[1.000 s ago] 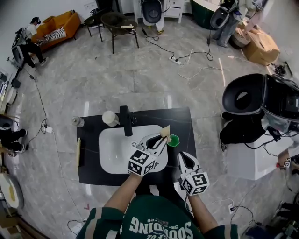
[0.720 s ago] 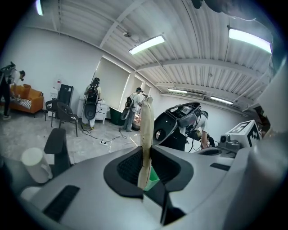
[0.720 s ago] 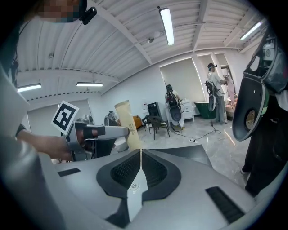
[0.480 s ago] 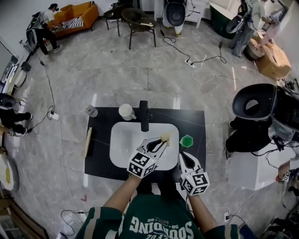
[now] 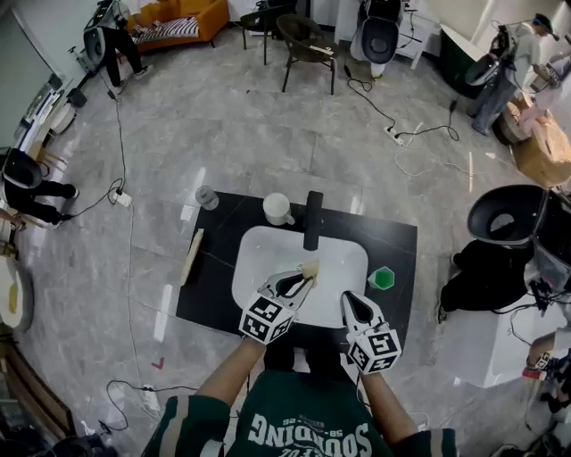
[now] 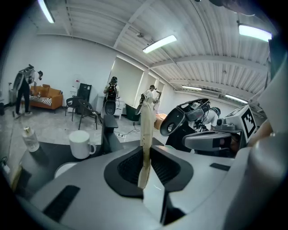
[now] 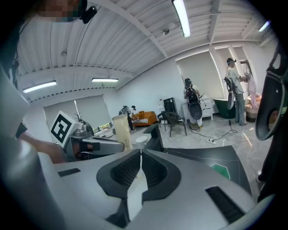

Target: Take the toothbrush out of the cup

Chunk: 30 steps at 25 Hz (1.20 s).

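The left claw [image 6: 145, 167] grips the toothbrush [image 6: 145, 130] over the white sink [image 5: 259, 268], well clear of the green cup [image 5: 382, 278] near the surface's [image 5: 210, 299] right edge, so the removal looks done and only setting it down may remain, while the right claw [image 7: 139, 168] is closed and empty.

- This is a big open test hall, not a home: a lone sink [image 5: 268, 263] in a black worktop [image 5: 219, 299] sits under my left hand-held gripper [image 5: 303, 280] on a bare marble floor [image 5: 268, 134].
- Beyond it are loose cables [image 5: 428, 134], an orange sofa [image 5: 183, 16] and a person [image 5: 111, 40] carrying gear.
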Each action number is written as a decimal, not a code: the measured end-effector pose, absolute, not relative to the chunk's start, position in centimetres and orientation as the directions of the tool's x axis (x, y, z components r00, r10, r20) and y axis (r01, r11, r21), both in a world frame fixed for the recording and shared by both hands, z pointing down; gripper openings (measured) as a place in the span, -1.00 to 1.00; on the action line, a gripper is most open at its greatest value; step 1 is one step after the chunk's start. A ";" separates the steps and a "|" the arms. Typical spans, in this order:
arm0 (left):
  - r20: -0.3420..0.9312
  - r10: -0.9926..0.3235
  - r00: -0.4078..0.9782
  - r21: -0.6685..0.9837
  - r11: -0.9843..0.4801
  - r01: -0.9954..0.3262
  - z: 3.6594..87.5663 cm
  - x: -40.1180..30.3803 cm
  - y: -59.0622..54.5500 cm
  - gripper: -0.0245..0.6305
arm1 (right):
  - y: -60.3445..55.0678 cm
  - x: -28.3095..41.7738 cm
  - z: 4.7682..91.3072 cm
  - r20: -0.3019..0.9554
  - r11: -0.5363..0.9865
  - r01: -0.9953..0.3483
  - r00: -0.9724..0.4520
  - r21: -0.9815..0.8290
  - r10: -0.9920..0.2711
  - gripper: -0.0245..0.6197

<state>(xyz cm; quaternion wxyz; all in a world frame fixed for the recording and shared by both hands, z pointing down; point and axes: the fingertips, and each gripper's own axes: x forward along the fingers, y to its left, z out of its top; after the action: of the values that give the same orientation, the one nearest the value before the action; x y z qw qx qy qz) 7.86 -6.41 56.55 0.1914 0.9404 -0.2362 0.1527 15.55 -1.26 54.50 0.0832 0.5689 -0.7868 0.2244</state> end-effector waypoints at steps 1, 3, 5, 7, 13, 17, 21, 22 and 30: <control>0.380 -0.398 0.835 0.289 -0.807 -0.516 56.6 6.9 -6.6 -0.74 | -1.5 14.8 54.6 0.387 0.265 -0.929 -0.351 -0.259 -0.853 -0.80; 0.384 -0.424 0.820 0.290 -0.788 -0.543 56.8 5.1 -6.9 -0.74 | -2.0 13.3 54.7 0.387 0.293 -0.920 -0.378 -0.261 -0.841 -0.80; 0.390 -0.448 0.804 0.289 -0.770 -0.569 56.9 3.1 -7.2 -0.74 | -2.5 11.8 54.7 0.387 0.320 -0.911 -0.402 -0.262 -0.830 -0.80; 0.398 -0.472 0.787 0.288 -0.750 -0.595 57.1 1.1 -7.6 -0.74 | -3.0 10.3 54.8 0.386 0.344 -0.901 -0.426 -0.264 -0.818 -0.80; 0.414 -0.556 0.721 0.271 -0.681 -0.680 57.2 -5.1 -8.3 -0.75 | -4.3 5.3 55.0 0.386 0.426 -0.864 -0.502 -0.270 -0.774 -0.80; 0.443 -0.584 0.680 0.272 -0.635 -0.723 57.9 -8.9 -8.5 -0.76 | -5.1 2.4 55.2 0.383 0.474 -0.837 -0.547 -0.273 -0.745 -0.80; 0.473 -0.614 0.632 0.257 -0.590 -0.765 58.3 -12.2 -8.7 -0.76 | -5.5 0.2 55.3 0.384 0.507 -0.815 -0.579 -0.280 -0.719 -0.80; 0.481 -0.621 0.620 0.253 -0.579 -0.776 58.4 -13.0 -8.7 -0.76 | -5.6 -0.2 55.4 0.384 0.515 -0.810 -0.587 -0.281 -0.713 -0.80; 0.556 -0.634 0.538 0.217 -0.514 -0.830 60.4 -18.0 -8.5 -0.76 | -6.7 -2.6 56.1 0.384 0.559 -0.778 -0.628 -0.288 -0.676 -0.80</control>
<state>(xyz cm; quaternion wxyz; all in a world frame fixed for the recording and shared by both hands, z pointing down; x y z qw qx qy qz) -17.98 -8.50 60.36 0.2352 0.8449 -0.4330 0.2082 -2.59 -6.68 56.06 0.1156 0.4153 -0.8753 0.2193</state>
